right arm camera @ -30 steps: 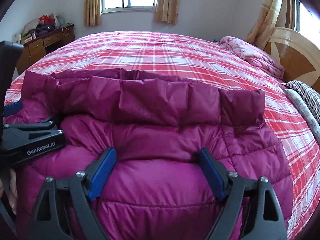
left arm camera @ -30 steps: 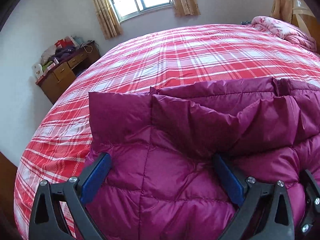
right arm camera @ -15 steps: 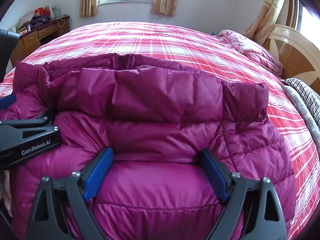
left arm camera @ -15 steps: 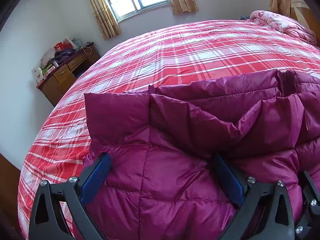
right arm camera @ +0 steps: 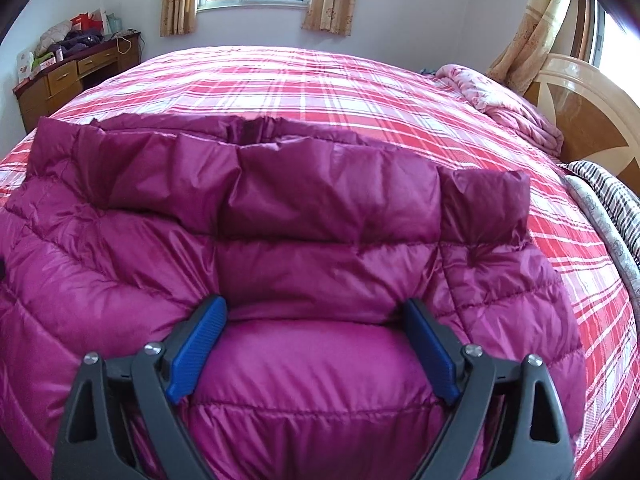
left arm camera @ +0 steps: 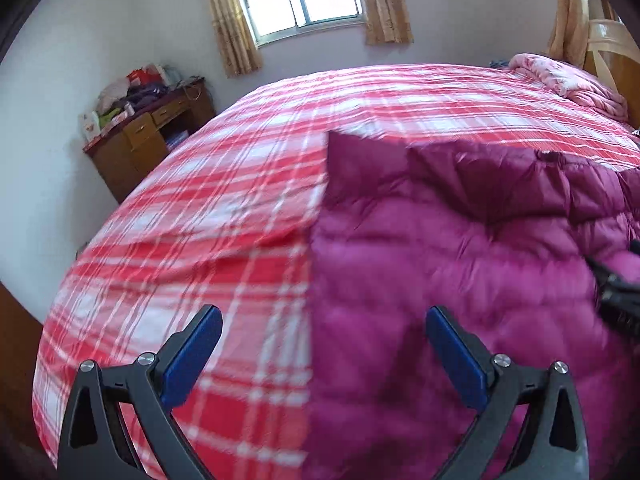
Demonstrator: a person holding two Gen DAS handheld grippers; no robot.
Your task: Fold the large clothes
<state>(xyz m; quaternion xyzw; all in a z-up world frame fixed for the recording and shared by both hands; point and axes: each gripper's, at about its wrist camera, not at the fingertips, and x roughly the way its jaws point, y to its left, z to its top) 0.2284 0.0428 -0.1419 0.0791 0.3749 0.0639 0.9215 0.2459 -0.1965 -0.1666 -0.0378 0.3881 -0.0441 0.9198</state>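
Observation:
A magenta quilted down jacket [right arm camera: 320,240] lies on the red plaid bed, with a darker folded band across its far edge. My right gripper [right arm camera: 316,344] is open, its blue pads pressed down into the puffy jacket near its front. In the left wrist view the jacket [left arm camera: 460,260] fills the right half. My left gripper [left arm camera: 324,352] is open and empty above the jacket's left edge, one finger over the bedspread and one over the jacket. Part of the right gripper [left arm camera: 618,300] shows at the far right of that view.
The red and white plaid bedspread [left arm camera: 240,184] covers the whole bed. A wooden desk [left arm camera: 148,136] piled with clutter stands by the far left wall. A pink blanket [right arm camera: 500,104], a striped cloth [right arm camera: 608,200] and the wooden headboard [right arm camera: 580,112] are at the right.
My left gripper has lifted off the jacket and swung left, so the jacket's left edge and bare bedspread now show. The right gripper stays pressed into the jacket.

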